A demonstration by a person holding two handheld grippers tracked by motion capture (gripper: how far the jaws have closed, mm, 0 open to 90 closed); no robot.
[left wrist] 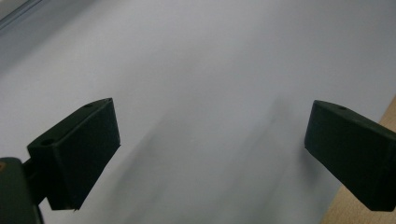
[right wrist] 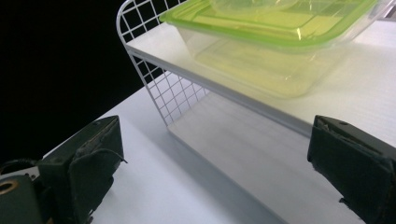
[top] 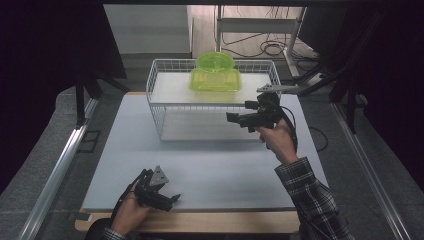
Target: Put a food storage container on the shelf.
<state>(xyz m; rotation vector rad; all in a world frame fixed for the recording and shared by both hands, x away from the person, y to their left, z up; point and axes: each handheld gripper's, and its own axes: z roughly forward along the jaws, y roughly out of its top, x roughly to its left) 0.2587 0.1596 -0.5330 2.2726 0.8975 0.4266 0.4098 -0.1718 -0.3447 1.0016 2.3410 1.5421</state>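
Observation:
A clear box with a lime-green lid (top: 215,79) (right wrist: 261,60) sits on the upper shelf of a white wire rack (top: 160,107) (right wrist: 159,88). A round green container (top: 215,61) (right wrist: 247,4) rests on that lid. My right gripper (top: 237,112) (right wrist: 215,163) hovers in front of the rack's right half, a little below the shelf, pointing left at it. Its jaws stand wide open with nothing between them. My left gripper (top: 172,200) (right wrist: 210,154) lies low near the table's front edge, open and empty over the bare grey top.
The grey tabletop (top: 210,170) has a wooden front edge (top: 200,220) (left wrist: 390,112). The rack's lower level (top: 200,131) holds nothing. An aluminium rail (top: 55,175) runs along the left, and cables (top: 270,47) lie on the floor behind the rack.

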